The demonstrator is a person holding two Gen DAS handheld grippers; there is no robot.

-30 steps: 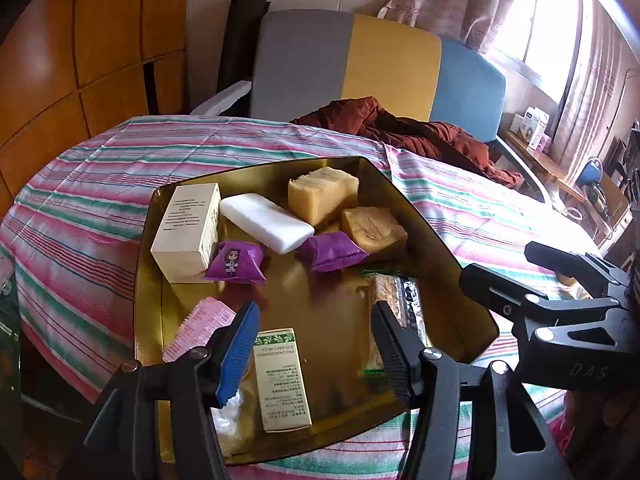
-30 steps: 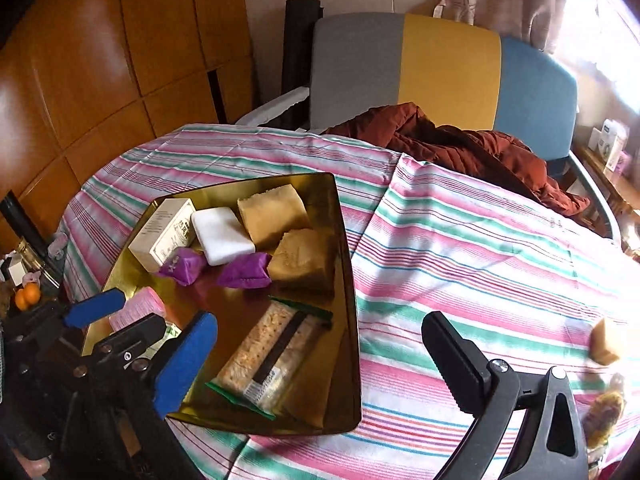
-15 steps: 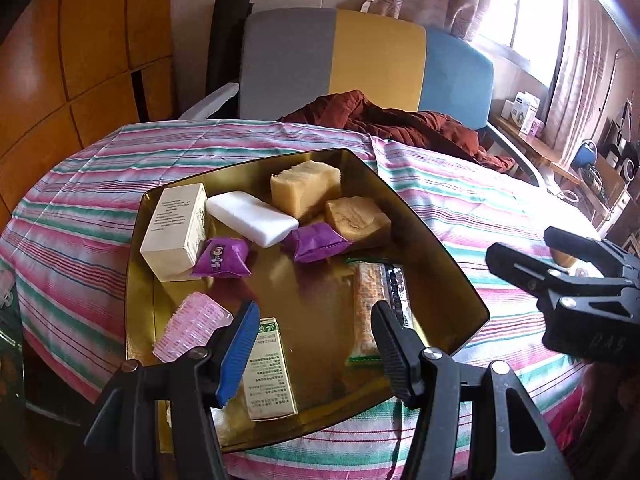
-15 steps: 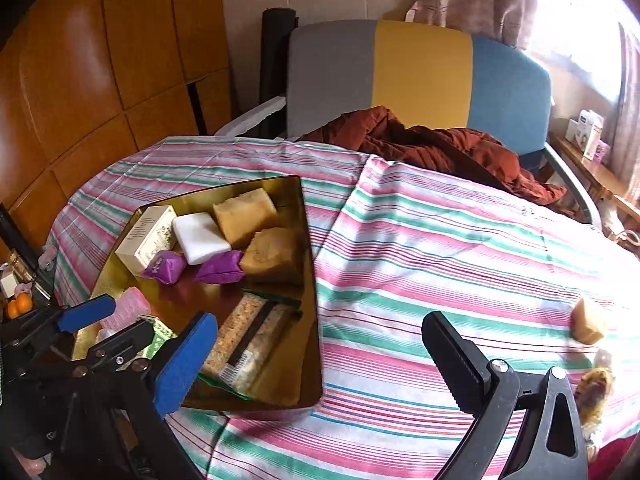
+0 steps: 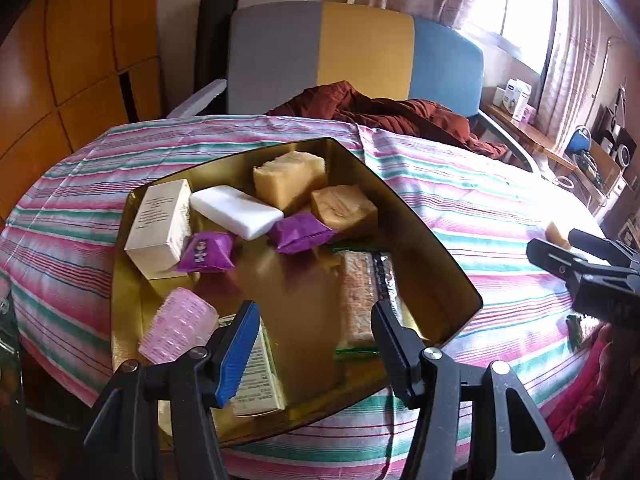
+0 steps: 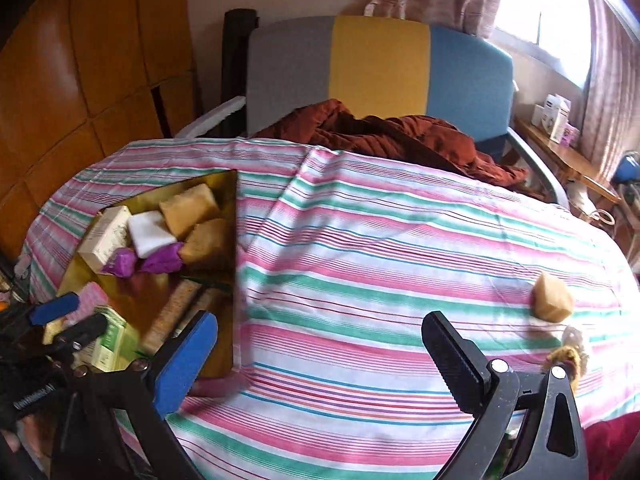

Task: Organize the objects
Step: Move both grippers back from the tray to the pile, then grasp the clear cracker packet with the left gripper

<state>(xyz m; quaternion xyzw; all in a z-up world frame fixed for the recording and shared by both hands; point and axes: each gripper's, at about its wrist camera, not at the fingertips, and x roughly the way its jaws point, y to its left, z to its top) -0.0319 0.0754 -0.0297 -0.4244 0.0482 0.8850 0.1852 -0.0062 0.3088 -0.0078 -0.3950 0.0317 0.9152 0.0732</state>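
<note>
Step in hand, as judged: fetching the next stray item. Tan block (image 6: 553,298) lies on the striped tabletop (image 6: 360,248), well apart from the gold tray (image 5: 420,240), which is already stocked. Right claw (image 6: 320,350): wide apart, empty. Left claw (image 5: 310,340): parted, empty, over the tray. Next: carry right claw over block, close.
</note>
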